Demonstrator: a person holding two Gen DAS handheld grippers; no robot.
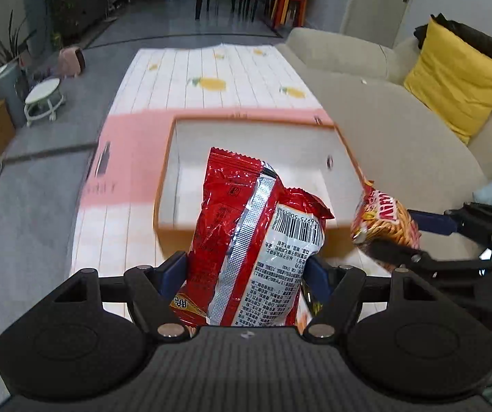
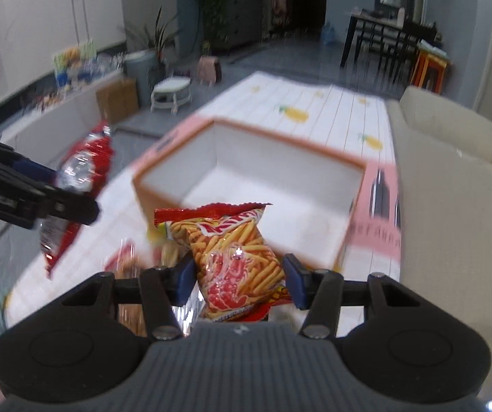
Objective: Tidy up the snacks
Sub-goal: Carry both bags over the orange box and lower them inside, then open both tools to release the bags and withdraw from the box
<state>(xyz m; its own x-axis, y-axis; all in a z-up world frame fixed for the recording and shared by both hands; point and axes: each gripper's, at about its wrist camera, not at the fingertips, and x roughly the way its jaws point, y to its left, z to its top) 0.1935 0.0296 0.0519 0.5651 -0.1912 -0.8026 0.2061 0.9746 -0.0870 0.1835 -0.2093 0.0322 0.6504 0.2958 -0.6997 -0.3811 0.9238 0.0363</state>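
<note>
The left gripper [image 1: 246,267] pinches a red packet [image 1: 246,240], the right gripper [image 2: 240,274] pinches a fries bag [image 2: 235,257]; both are in transport and must next come over the empty box [image 1: 173,171] and release.

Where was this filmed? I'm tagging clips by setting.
Most likely a home living room: a beige sofa with a yellow cushion, a dining table behind, and houseplants.

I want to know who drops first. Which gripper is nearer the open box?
Hard to call; perhaps the right gripper, whose fries packet overlaps the box front rim. The left gripper holds its red packet just before it.
</note>
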